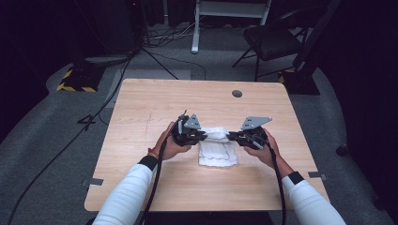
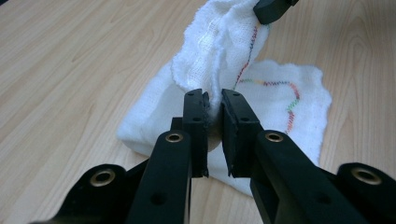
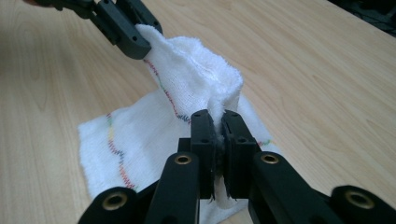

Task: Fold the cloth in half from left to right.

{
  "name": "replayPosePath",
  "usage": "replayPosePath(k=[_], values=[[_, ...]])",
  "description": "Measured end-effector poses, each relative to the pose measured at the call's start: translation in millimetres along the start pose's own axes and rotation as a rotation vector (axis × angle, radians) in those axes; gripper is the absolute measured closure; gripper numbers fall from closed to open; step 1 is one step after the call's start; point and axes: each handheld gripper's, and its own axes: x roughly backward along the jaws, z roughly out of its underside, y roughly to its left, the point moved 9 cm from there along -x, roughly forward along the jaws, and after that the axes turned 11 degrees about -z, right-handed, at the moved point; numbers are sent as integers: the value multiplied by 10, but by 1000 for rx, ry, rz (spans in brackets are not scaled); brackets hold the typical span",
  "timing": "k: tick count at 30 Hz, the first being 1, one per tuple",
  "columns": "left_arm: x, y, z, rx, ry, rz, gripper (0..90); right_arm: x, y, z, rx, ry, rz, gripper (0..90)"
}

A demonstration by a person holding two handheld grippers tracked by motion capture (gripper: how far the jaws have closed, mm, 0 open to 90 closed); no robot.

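You have the cloth (image 1: 217,146) near the middle of the table (image 1: 141,108), a little toward your side, and you are partway through folding it. Your left gripper (image 1: 202,135) is at about 10 o'clock of the cloth and your right gripper (image 1: 231,136) at about 2 o'clock, both at its far edge. Each is clamped down hard on a pinch of that edge: in the left gripper view the cloth (image 2: 205,70) runs up from between the nearly closed jaws, and in the right gripper view the cloth (image 3: 196,79) is squeezed flat between jaws that all but meet.

Done so far, by the look of it: the far edge is gathered, gripped at both ends and lifted clear of the table, stretched in a ridge between your two grippers. The near half lies flat, its coloured stitching showing at 6 o'clock.

Left to do, as I judge it: carry the raised edge toward 6 o'clock, lay it on the near edge, let go with both grippers, and square up the corners. The fold is not yet laid down, so count yourself roughly halfway through this fold.
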Motion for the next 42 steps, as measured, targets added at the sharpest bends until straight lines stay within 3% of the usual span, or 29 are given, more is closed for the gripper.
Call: replayPosePath(k=[6, 14, 22, 28, 36, 42], values=[[21, -58, 129, -3, 15, 1, 806, -2, 100, 118, -7, 14, -35, 846], [-10, -223, 286, -9, 31, 44, 841, -56, 181, 287, -16, 46, -59, 843], [-66, -330, 335, -39, 50, 62, 866, -63, 271, 390, 0, 65, -81, 838], [-55, -386, 362, -42, 53, 72, 871, -36, 336, 499, 21, 111, -82, 811], [-72, -476, 444, -74, 78, 74, 870, -28, 388, 621, 8, 140, -97, 813], [-115, -490, 516, -55, 94, 87, 870, -46, 416, 694, -7, 149, -104, 796]])
